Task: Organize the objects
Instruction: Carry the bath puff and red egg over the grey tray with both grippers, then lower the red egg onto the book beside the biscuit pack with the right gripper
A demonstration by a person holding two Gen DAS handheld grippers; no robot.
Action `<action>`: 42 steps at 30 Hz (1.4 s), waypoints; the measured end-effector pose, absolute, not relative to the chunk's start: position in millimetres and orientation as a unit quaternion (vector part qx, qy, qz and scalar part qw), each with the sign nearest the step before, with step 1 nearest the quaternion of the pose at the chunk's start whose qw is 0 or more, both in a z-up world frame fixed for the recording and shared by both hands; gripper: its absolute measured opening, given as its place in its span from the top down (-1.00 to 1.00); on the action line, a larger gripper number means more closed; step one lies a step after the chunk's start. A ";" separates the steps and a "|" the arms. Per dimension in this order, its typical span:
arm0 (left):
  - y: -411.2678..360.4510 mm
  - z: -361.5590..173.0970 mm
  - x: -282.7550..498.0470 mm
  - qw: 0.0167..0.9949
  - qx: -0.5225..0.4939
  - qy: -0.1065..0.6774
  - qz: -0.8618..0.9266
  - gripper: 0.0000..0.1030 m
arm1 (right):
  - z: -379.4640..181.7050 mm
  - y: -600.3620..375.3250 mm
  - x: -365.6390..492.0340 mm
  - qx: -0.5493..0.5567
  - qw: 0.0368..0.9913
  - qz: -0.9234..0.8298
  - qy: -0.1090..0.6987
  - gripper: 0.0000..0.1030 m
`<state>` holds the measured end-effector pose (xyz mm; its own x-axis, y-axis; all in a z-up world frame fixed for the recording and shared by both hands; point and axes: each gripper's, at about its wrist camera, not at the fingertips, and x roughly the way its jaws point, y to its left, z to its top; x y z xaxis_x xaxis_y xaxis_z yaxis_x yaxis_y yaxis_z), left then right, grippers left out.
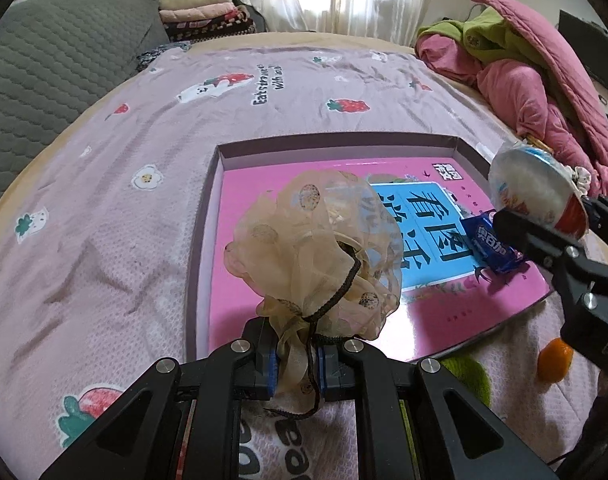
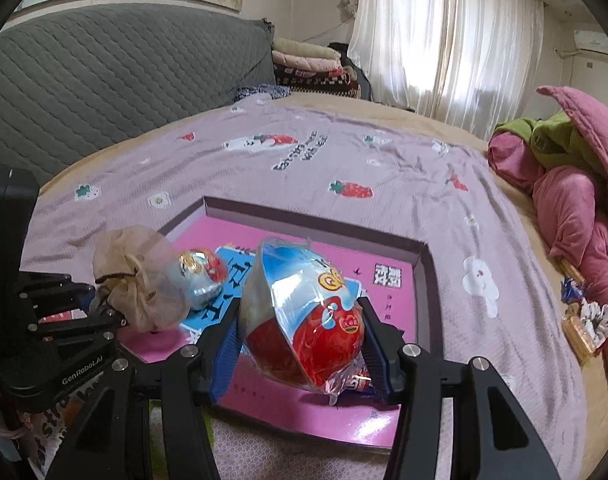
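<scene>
The shallow box lid (image 1: 219, 184) lying on the pink strawberry-print bedsheet (image 1: 115, 184) serves as the landmark; inside it lies a pink book (image 1: 239, 280) whose blue panel carries large Chinese characters. The sheet beyond the lid's far edge reads "Eat strawberries with me", partly creased. The left gripper (image 1: 297, 364) is clenched on the neck of a beige mesh drawstring pouch (image 1: 316, 248), which hangs over the lid's near left part. The right gripper (image 2: 299, 344) grasps a red, white and blue wrapped egg-shaped toy (image 2: 304, 312) over the lid's near edge, with a small blue snack packet (image 1: 490, 246) pinched beneath it. "GenRobot.AI" is printed on the left gripper's body in the right wrist view. A second wrapped egg (image 2: 201, 280) shows inside the lid. An orange fruit (image 1: 554, 360) sits on the sheet just outside the lid's near right corner.
</scene>
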<state>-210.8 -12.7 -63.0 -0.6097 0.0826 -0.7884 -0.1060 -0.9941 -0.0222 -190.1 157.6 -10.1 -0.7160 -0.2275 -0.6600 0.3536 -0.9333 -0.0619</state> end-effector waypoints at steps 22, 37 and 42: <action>-8.5 -75.1 -223.2 0.048 -0.439 0.032 0.897 0.74 | -39.2 150.5 -199.9 0.367 0.159 -0.911 0.100 -0.05; -9.4 -79.5 -221.8 0.038 -0.446 0.038 0.893 0.73 | -44.6 142.6 -198.4 0.371 0.156 -0.907 0.122 -0.05; -8.8 -79.3 -221.1 0.034 -0.443 0.037 0.895 0.73 | -47.3 138.6 -199.8 0.374 0.161 -0.904 0.127 -0.05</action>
<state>-221.1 -8.8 -79.3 -0.6058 0.0277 -0.7952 -0.0940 -0.9949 0.0369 -199.8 138.6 -47.3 -0.6680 -0.1965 -0.7177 0.3865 -0.9158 -0.1090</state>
